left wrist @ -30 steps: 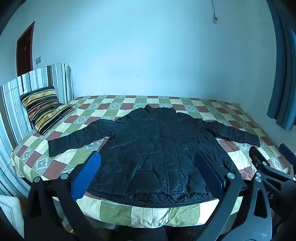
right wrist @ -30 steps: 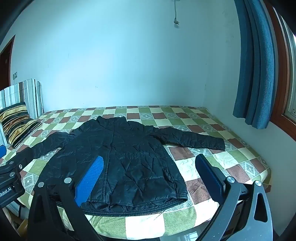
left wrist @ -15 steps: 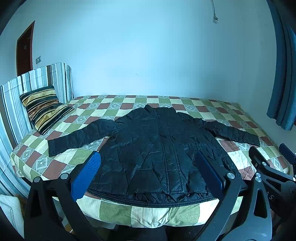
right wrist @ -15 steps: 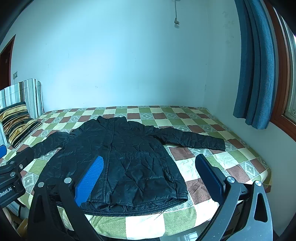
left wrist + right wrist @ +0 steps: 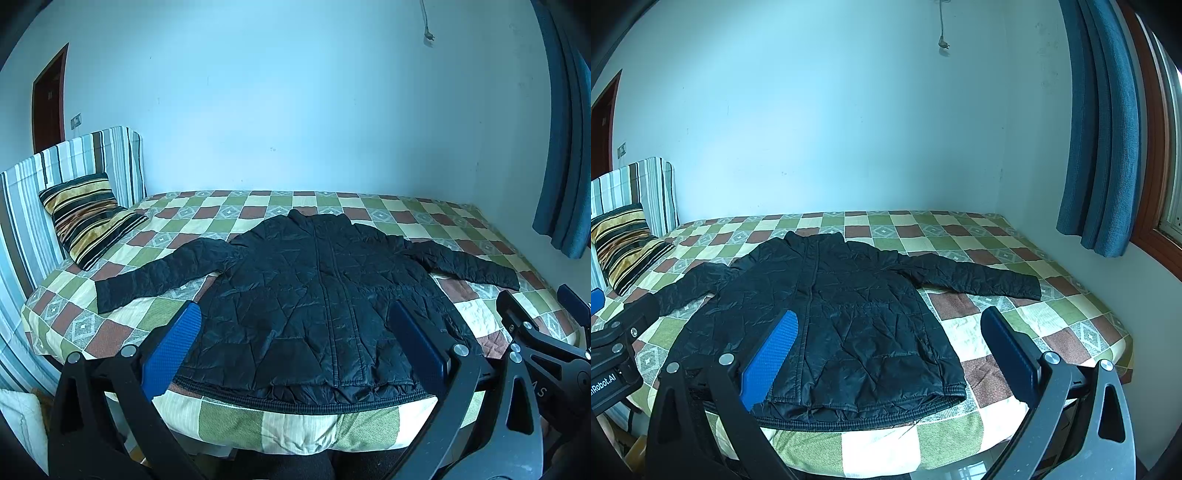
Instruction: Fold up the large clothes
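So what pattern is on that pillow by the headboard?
The pillow has horizontal stripes in black, yellow-gold and brownish tones; the left wrist view shows it best.

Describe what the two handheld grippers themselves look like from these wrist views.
Both the left gripper and the right gripper have black frames with triangular cutouts, silver rivets and long flat fingers with textured blue pads. White lettering marks each body. No cables or sleeves show.

- The left gripper (image 5: 613, 354), at the right wrist view's left edge, carries white lettering cut off by the frame: "nRobot.AI".
- The right gripper (image 5: 543, 354), near right in the left wrist view, shows "AS".
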### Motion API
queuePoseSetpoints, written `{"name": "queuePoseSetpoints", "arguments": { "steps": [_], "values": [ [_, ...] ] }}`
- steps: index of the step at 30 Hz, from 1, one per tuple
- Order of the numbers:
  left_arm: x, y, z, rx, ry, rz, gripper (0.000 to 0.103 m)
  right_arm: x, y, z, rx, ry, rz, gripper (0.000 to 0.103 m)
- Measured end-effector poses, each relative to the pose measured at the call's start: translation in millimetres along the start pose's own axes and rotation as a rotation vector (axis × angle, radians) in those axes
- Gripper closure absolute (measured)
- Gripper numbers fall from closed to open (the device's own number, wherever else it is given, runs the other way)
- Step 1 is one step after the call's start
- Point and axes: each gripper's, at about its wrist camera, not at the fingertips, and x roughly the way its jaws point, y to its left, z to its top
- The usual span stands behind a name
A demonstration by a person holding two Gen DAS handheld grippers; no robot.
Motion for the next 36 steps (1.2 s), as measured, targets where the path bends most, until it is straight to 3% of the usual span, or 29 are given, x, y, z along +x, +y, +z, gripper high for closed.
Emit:
{"name": "queuePoseSetpoints", "arguments": {
  "steps": [36],
  "values": [
    [-0.1, -0.4, 0.2, 0.0, -0.001, 0.001, 0.002, 0.1, 2.3, 4.5, -0.004, -0.005, -0.003, 0.005]
  ]
}}
